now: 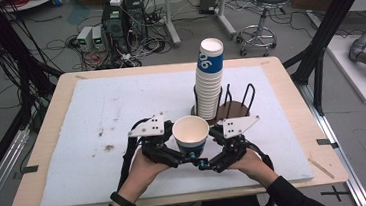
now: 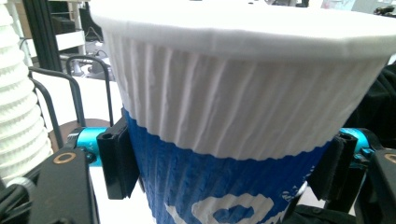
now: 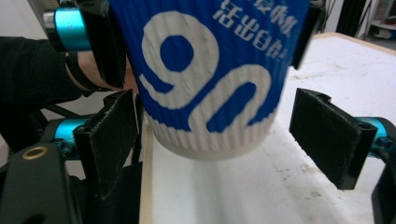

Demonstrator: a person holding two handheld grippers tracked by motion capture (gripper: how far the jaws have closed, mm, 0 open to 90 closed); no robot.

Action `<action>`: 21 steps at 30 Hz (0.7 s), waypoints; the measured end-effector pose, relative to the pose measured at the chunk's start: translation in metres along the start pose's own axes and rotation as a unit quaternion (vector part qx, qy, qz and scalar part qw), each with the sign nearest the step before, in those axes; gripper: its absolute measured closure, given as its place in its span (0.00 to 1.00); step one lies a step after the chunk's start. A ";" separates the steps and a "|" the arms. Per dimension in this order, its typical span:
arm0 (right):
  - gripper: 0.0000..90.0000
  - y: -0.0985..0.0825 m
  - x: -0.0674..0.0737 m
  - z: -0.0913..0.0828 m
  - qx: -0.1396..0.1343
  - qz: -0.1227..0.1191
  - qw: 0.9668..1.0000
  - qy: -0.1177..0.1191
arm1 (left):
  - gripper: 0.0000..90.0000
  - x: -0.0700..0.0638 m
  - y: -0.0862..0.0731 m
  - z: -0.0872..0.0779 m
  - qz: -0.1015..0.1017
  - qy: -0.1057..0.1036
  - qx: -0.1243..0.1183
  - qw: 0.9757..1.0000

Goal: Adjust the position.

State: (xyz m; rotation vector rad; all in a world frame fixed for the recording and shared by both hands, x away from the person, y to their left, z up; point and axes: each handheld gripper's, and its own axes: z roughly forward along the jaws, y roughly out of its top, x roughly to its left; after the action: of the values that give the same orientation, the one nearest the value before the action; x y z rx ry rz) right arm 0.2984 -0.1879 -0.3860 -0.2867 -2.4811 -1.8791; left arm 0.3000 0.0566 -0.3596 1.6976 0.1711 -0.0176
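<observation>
The paper cup [image 1: 190, 134] hangs above the near part of the white mat [image 1: 97, 115], between the two hands, just in front of the tall stack of cups [image 1: 209, 80] on its wire-and-wood rack [image 1: 234, 107]. The left gripper [image 2: 223, 161] is clamped on it – its pads press the blue band on both sides. The right gripper [image 3: 224, 140] has its jaws apart, standing at either side of the cup's bottom edge with clear gaps, not touching.

The cup is thin and ribbed, so I judge the main risk is crushing: if the right jaws close hard while the left pads squeeze, the wall may buckle or the cup may twist out. A nudge toward the stack could topple it – it already leans.

The cup stands upright, mouth up, base down, its long axis about vertical.
</observation>
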 end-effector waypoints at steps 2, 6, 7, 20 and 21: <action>0.22 0.000 0.001 0.002 0.000 -0.002 1.000 0.001 | 0.28 -0.001 0.000 0.001 0.001 -0.001 0.002 1.000; 0.31 -0.001 0.001 0.002 -0.002 -0.002 1.000 0.003 | 0.28 -0.001 -0.001 0.002 0.004 0.000 0.002 1.000; 0.34 -0.001 0.001 0.002 -0.003 -0.002 1.000 0.004 | 0.28 -0.001 -0.001 0.002 0.001 0.002 0.001 1.000; 0.35 -0.002 0.001 0.003 -0.008 -0.009 1.000 0.002 | 0.17 -0.002 0.004 -0.002 0.003 0.012 -0.014 1.000; 0.35 -0.003 0.001 0.003 -0.009 -0.007 1.000 0.003 | 0.17 -0.003 0.005 -0.002 0.002 0.011 -0.016 1.000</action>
State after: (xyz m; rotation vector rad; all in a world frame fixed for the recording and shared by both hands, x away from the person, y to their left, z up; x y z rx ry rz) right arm 0.2970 -0.1854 -0.3892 -0.2654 -2.4697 -1.9048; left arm 0.2978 0.0577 -0.3542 1.6669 0.1835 0.0080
